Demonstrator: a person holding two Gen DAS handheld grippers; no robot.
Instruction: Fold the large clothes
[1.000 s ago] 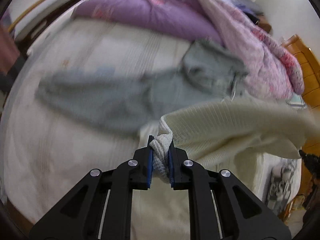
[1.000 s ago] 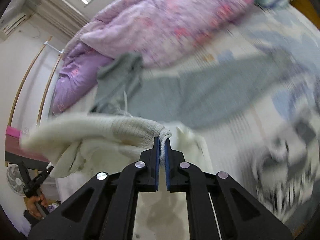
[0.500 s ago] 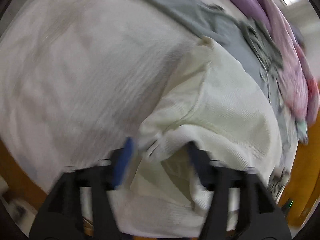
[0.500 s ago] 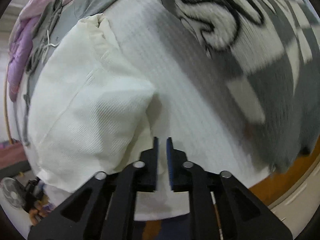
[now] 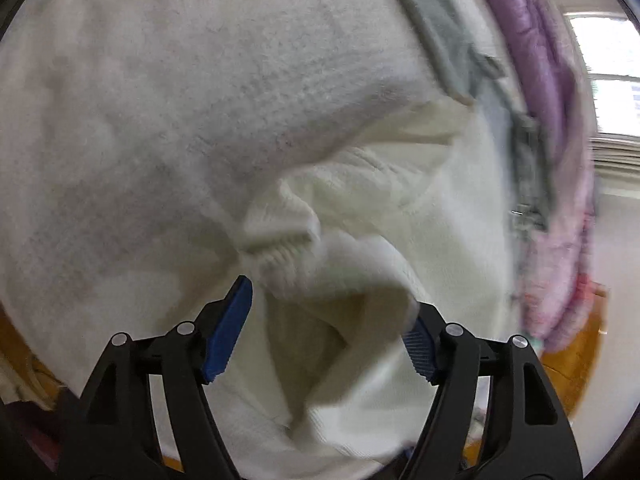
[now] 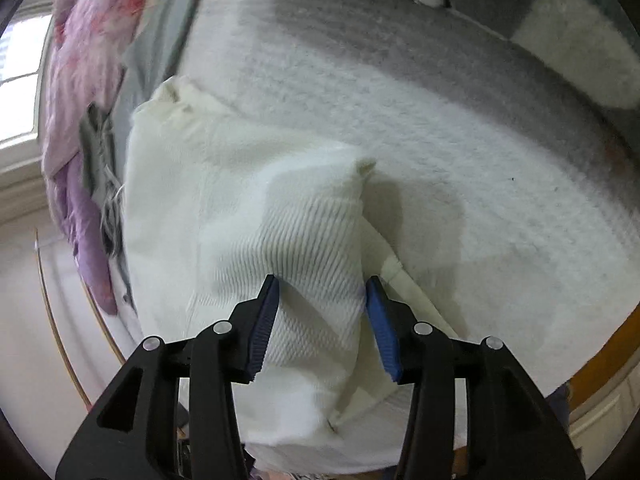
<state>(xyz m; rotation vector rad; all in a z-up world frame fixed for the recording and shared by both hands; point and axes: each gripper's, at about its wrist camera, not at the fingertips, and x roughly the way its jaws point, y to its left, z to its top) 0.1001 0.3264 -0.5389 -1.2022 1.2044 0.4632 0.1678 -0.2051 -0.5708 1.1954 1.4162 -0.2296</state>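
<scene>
A cream ribbed knit sweater [image 6: 248,216] lies spread on the white bedspread near the bed's front edge. In the left wrist view its bunched ribbed cuff or hem [image 5: 280,248] lies just ahead of my left gripper [image 5: 332,320], which is open with loose cream cloth between the jaws. My right gripper [image 6: 322,300] is open low over a folded ribbed part of the sweater; I cannot tell whether its fingers touch the cloth.
A grey garment [image 5: 456,56] lies on the bed beyond the sweater. A purple and pink quilt [image 6: 80,92] is heaped at the far side by a window. A grey-and-white patterned blanket [image 6: 520,12] lies to the right. The wooden bed frame [image 6: 608,364] edges the front.
Both grippers were shut on the sweater and held it up over the bed. The sweater now lies on the bed, both grippers have opened, and both have come down close over it.
</scene>
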